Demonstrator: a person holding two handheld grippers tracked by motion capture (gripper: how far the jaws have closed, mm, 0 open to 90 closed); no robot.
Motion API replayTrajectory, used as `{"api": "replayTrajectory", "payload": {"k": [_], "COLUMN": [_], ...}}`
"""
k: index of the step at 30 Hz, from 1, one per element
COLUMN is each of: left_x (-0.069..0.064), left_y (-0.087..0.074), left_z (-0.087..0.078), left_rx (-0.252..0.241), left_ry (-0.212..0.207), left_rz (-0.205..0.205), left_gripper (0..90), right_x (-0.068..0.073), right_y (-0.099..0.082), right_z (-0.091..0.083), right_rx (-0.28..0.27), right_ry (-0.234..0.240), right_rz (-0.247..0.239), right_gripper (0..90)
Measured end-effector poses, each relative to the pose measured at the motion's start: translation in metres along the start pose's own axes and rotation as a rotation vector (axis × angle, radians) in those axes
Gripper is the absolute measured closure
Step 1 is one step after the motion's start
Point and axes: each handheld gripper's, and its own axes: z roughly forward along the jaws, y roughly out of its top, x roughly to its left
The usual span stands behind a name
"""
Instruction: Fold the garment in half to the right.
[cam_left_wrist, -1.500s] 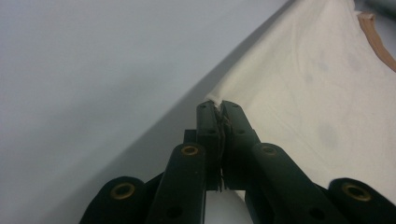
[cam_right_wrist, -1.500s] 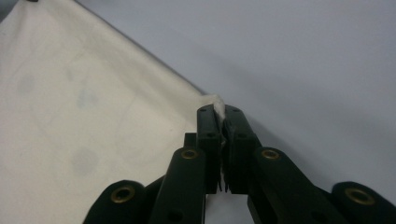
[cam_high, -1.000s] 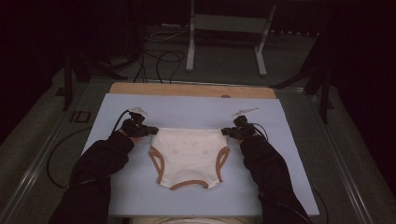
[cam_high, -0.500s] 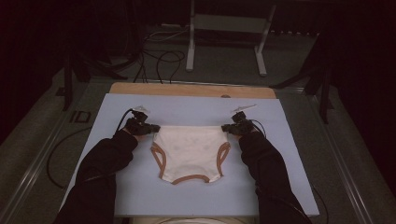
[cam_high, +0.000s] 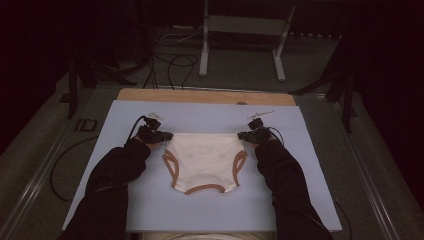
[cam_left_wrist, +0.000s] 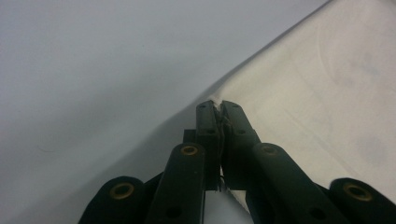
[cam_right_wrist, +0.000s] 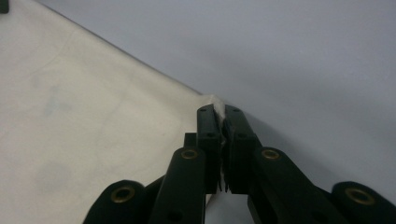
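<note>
A pair of cream underpants (cam_high: 205, 160) with brown-trimmed leg holes lies flat on the pale blue mat (cam_high: 210, 210), waistband away from me. My left gripper (cam_high: 167, 136) is shut on the waistband's left corner. In the left gripper view the jaws pinch the cream fabric (cam_left_wrist: 317, 102) at their tips (cam_left_wrist: 218, 106). My right gripper (cam_high: 242, 135) is shut on the waistband's right corner. The right gripper view shows the cloth (cam_right_wrist: 84, 112) nipped between the closed jaws (cam_right_wrist: 218, 109). The waistband is stretched straight between the two grippers.
The mat lies on a wooden table (cam_high: 200, 95) whose far edge shows beyond it. Cables (cam_high: 170, 65) and a metal stand (cam_high: 240, 45) are on the floor behind. A person's dark sleeves (cam_high: 115, 185) come in from the bottom.
Both grippers have carried the underpants a little farther away across the mat. The waistband now lies straighter.
</note>
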Motion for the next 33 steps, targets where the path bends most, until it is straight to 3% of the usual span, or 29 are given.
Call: {"api": "replayTrajectory", "payload": {"k": [8,10,13,16,20,22,25,26,27,28,29,33], "left_x": [-0.001,-0.002,-0.003,-0.006,-0.009,-0.010,-0.014,-0.014,-0.016,-0.016,-0.017,-0.021], "left_y": [0.002,0.002,0.003,0.004,0.006,0.007,0.007,0.007,0.007,0.006,0.006,0.004], "left_z": [0.001,-0.001,-0.005,-0.008,-0.014,-0.016,-0.020,-0.020,-0.023,-0.024,-0.025,-0.034], "left_rx": [-0.005,-0.009,-0.002,0.000,-0.003,-0.013,-0.018,-0.018,-0.016,-0.014,-0.015,-0.060], "left_ry": [0.028,0.061,0.068,0.067,0.052,0.025,0.001,0.001,-0.054,-0.064,-0.070,-0.080], "left_rz": [0.007,0.008,0.003,0.012,0.020,0.008,0.027,0.027,0.034,0.039,0.044,0.051], "left_gripper": [86.0,78.0,59.5,49.6,40.9,35.5,27.2,20.7,20.7,8.0,2.8,0.3], "right_x": [-0.001,-0.001,-0.002,-0.002,-0.001,0.000,0.003,0.003,0.005,0.008,0.009,0.015], "right_y": [0.000,0.000,0.001,0.002,0.004,0.005,0.005,0.005,0.005,0.005,0.005,0.004], "right_z": [0.004,0.003,0.000,-0.003,-0.009,-0.011,-0.014,-0.014,-0.015,-0.017,-0.018,-0.022], "right_rx": [0.020,0.019,0.022,0.013,0.002,-0.003,0.000,0.000,-0.003,-0.013,-0.021,-0.037], "right_ry": [-0.008,-0.007,0.002,-0.003,-0.001,0.012,0.026,0.026,0.029,0.039,0.046,0.080], "right_rz": [0.001,0.002,0.018,0.025,0.026,0.027,0.016,0.016,0.009,0.008,0.007,-0.003], "right_gripper": [85.6,82.3,73.8,60.2,45.5,41.9,37.5,37.5,34.3,27.7,24.2,12.8]}}
